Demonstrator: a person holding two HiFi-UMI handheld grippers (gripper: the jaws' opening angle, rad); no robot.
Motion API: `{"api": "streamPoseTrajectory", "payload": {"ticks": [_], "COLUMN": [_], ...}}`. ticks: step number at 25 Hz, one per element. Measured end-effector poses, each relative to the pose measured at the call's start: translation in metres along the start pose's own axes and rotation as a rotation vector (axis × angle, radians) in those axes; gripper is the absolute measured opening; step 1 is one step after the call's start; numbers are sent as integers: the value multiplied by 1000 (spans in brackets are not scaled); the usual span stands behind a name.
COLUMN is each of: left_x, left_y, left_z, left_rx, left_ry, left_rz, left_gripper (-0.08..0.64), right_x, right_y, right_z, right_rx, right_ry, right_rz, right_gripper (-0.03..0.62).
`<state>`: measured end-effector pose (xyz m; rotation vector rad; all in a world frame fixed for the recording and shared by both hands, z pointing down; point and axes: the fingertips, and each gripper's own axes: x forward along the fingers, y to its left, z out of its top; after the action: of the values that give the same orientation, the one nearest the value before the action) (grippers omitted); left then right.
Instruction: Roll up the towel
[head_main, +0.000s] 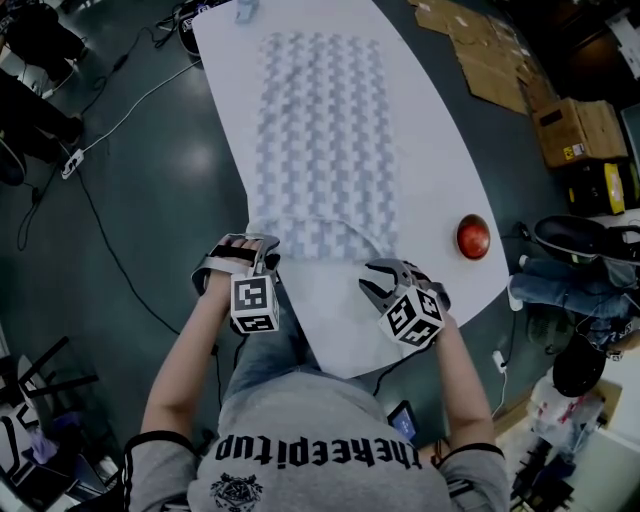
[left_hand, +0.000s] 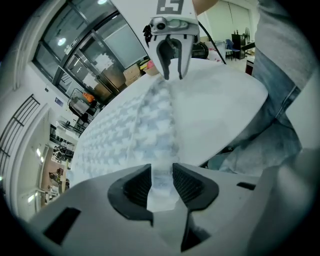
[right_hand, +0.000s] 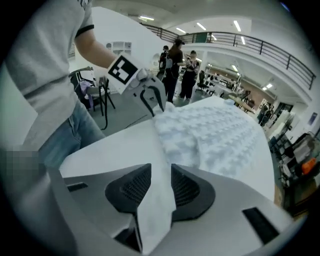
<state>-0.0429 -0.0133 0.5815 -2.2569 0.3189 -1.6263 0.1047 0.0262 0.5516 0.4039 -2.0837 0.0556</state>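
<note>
checkered towel (head_main: 320, 130) is spread lengthwise on a white table (head_main: 440, 140), with its near end lifted and folded over. one near corner is pinched by the left gripper (head_main: 250, 245) and the other by the right gripper (head_main: 377, 280), with cloth clamped between each pair of pads. a red round object (head_main: 473, 236) is seen near the table's right edge.

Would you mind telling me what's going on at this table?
A person is starting to roll a towel spread on a white table. The left claw and right claw each hold its near edge, lifted and curled over. The rest lies flat; a red round object sits aside.
</note>
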Motion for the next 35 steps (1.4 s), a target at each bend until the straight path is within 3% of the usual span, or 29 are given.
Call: {"api": "streamPoseTrajectory", "payload": {"ticks": [6,8,10,13,17,21,25,26,27,28,30,35], "left_x": [6,9,10,11,13,13,17,17,17,17,17,15], "left_y": [4,4,5,7,4,4,6,4,1,-2,-7,-13], "left_z": [-6,-6,-4,-3,-6,-6,-2,-2,-3,-3,-3,-8], "left_rx": [-2,-4,-4,-2,12,13,24,26,28,27,20,-6], "left_ry": [17,22,26,31,38,45,50,52,53,53,49,70], "left_rz": [-4,-14,-27,-48,-74,-89,-78,-75,-73,-69,-52,-69], "left_gripper": [137,137,138,141,146,146,140,130,110,79,32,17], "right_x": [8,9,9,17,26,26,30,31,31,32,31,28], "right_y": [-54,-62,-52,-38,-44,-73,-77,-77,-77,-76,-72,-58], "right_z": [-30,-31,-32,-47,-58,-57,-60,-60,-60,-60,-59,-57], "right_rx": [14,12,-2,-82,-98,-77,-40,-38,-43,-53,-63,-51], "right_ry": [97,113,130,213,264,260,282,288,290,290,286,290], "right_rz": [-179,-143,-53,14,-13,-114,-73,-72,-81,-91,-91,-43], "right_gripper": [125,141,160,198,216,216,179,154,73,44,29,26]}}
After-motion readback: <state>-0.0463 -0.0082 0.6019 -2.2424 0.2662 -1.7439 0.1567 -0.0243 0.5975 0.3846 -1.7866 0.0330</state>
